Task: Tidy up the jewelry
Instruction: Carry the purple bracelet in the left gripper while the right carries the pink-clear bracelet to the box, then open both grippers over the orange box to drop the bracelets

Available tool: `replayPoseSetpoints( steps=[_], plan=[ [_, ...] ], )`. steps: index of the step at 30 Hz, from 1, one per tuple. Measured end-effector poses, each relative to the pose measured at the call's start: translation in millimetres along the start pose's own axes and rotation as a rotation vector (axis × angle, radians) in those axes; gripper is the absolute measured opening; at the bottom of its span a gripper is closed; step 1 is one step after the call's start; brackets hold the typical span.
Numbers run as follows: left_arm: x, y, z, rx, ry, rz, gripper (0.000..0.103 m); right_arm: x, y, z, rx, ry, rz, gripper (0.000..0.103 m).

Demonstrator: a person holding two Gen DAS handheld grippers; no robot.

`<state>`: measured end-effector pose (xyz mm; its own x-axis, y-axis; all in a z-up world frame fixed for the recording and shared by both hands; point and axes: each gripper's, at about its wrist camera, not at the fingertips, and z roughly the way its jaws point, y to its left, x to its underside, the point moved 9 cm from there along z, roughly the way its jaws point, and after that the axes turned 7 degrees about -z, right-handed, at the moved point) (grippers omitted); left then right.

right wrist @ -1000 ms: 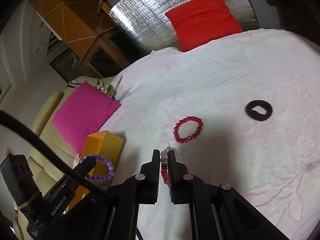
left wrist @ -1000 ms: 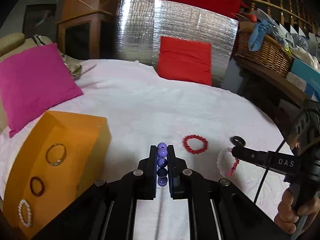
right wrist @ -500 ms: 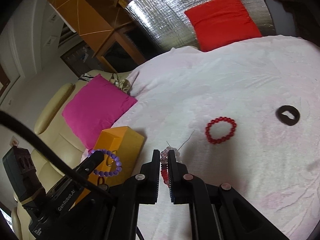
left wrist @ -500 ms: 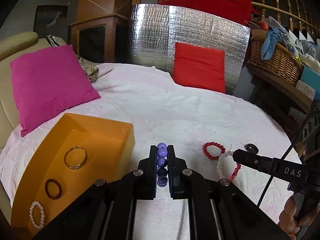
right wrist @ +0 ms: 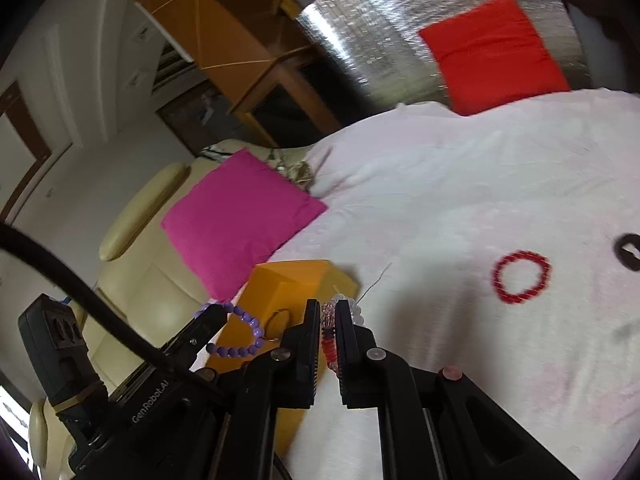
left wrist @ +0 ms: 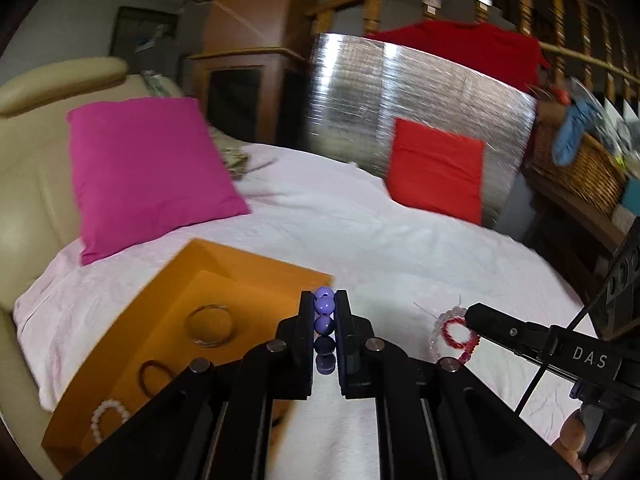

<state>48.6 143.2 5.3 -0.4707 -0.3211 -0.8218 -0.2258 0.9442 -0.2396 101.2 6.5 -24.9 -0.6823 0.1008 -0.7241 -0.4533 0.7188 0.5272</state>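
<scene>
Jewelry's mid-carry: left gripper (left wrist: 324, 314) is clamped on the purple bead bracelet (left wrist: 323, 326), right gripper (right wrist: 329, 320) pinches the pink-and-clear bracelet (right wrist: 329, 334), both near the orange box (left wrist: 256, 280). Next I'd guess each gets dropped inside beside the rings. Red bracelet (right wrist: 522, 277) waits on the white cloth (right wrist: 480, 184).

Home: sofa (left wrist: 36, 168), cushions, wooden banister (left wrist: 500, 4).

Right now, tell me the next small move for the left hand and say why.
Probably carry the purple bracelet over the orange box before letting go. The left gripper is shut on it, beside the box's near wall, and three pieces already lie inside.
</scene>
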Motion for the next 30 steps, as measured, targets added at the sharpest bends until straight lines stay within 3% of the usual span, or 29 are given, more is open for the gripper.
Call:
replayPoseSetpoints(
  steps=[5, 10, 16, 20, 30],
  plan=[
    [1, 48, -17, -0.108, -0.009, -0.068, 0.010, -7, 38, 19, -0.042, 0.028, -0.053, 0.009],
    [19, 109, -23, -0.208, 0.043, -0.167, 0.010, -12, 86, 41, -0.089, 0.064, -0.120, 0.009],
    [46, 135, -5, -0.226, 0.165, -0.220, 0.010, 6, 135, 74, -0.113, 0.141, -0.210, 0.009],
    [66, 139, 15, -0.200, 0.268, -0.260, 0.010, 25, 141, 103, -0.112, 0.214, -0.211, 0.009],
    [92, 141, 27, -0.211, 0.374, -0.271, 0.010, 65, 112, 169, -0.012, 0.399, -0.212, 0.009]
  ],
)
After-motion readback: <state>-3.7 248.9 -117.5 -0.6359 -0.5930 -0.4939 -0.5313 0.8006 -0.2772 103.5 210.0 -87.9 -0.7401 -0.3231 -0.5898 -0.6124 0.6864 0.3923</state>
